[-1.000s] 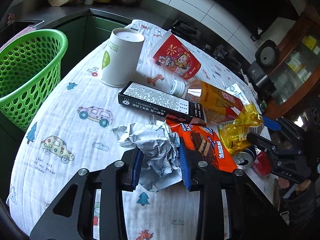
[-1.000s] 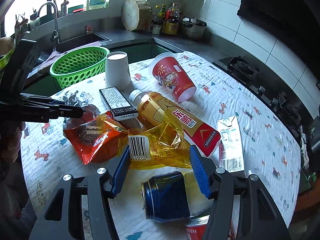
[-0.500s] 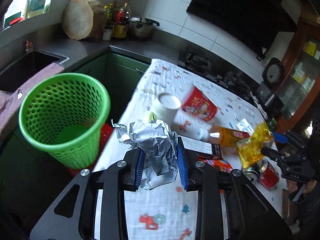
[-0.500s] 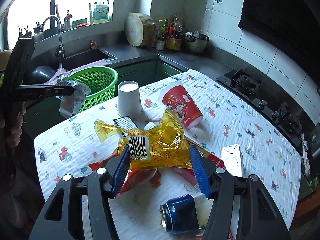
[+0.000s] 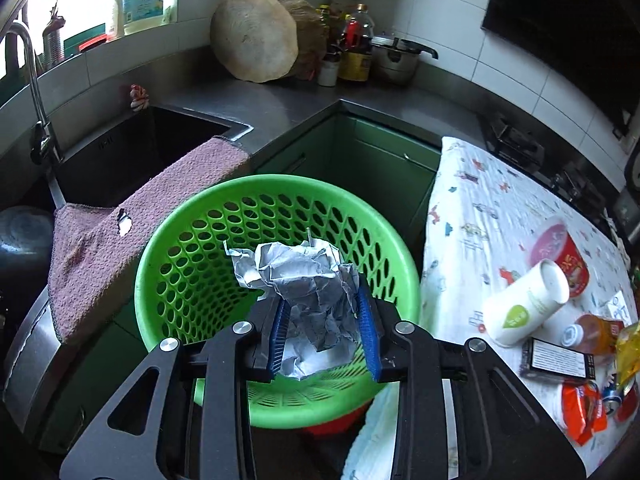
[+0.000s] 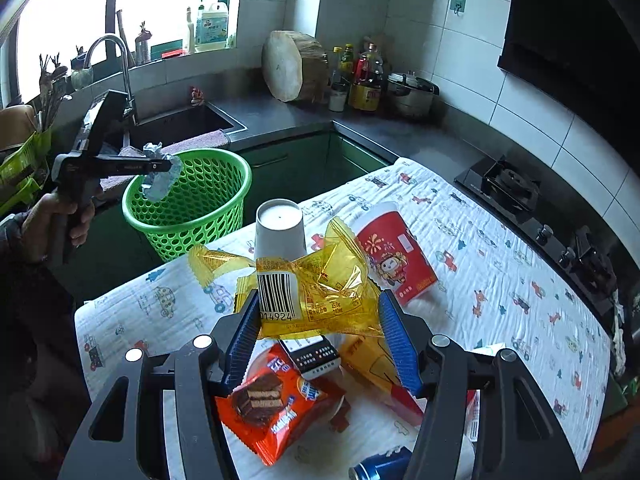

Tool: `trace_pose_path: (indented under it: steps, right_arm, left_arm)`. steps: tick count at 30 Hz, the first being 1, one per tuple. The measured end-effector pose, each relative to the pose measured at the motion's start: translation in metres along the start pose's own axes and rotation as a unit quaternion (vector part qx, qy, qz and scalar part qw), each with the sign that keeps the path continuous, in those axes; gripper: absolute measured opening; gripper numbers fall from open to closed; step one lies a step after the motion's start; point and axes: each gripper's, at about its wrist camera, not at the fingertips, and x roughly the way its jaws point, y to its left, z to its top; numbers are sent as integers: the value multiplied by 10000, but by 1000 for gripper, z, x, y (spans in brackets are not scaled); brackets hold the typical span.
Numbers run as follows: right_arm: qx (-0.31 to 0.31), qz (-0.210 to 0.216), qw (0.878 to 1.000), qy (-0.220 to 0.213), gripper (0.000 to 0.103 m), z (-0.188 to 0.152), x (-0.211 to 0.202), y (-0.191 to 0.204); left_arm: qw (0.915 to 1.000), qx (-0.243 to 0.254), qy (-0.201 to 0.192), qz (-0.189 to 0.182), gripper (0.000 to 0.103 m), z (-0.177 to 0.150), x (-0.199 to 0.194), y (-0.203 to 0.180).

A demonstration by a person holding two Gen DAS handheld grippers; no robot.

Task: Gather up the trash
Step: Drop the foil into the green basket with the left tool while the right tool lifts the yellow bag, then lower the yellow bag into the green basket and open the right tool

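My left gripper [image 5: 323,316] is shut on a crumpled grey-white paper wad [image 5: 308,280] and holds it over the mouth of the green perforated basket [image 5: 176,256]. In the right wrist view the left gripper [image 6: 164,166] with the wad [image 6: 158,178] hangs at the near rim of the basket [image 6: 200,200]. My right gripper [image 6: 318,320] is shut on a yellow transparent wrapper [image 6: 320,288] with a barcode, held above the table's trash pile.
On the car-print tablecloth [image 6: 500,264] lie an upturned white paper cup [image 6: 280,228], a red cup [image 6: 394,256], an orange snack bag [image 6: 276,408], a black box [image 6: 310,354], a bottle and a blue can [image 6: 380,466]. The sink [image 5: 120,156] and a pink towel [image 5: 120,240] lie behind the basket.
My left gripper carried the paper wad from the table leftward to above the basket. My right gripper lifted the yellow wrapper higher off the pile.
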Motion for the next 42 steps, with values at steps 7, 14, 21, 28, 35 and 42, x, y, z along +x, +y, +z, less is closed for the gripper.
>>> trace_pose_path:
  steps: [7, 14, 21, 28, 35, 42]
  right_arm:
    - [-29, 215, 9997, -67, 57, 35, 23, 18]
    - [-69, 289, 9995, -120, 57, 63, 45, 34]
    - [-286, 440, 9985, -141, 57, 98, 71, 65]
    - [-385, 678, 9970, -22, 57, 132, 118, 110]
    - [-462, 861, 9948, 288, 58, 148, 168, 155]
    - [-291, 1083, 9922, 539, 67, 155, 209, 178]
  left_arm:
    - [9997, -245, 38, 11, 50, -11, 13, 25]
    - [9986, -501, -132, -95, 74, -18, 4, 41]
    - [9975, -560, -425, -25, 82, -31, -32, 56]
    - [9966, -598, -556, 96, 86, -55, -70, 74]
    - [9959, -615, -624, 224, 86, -72, -88, 87]
    - [9958, -672, -572, 254, 86, -85, -91, 93]
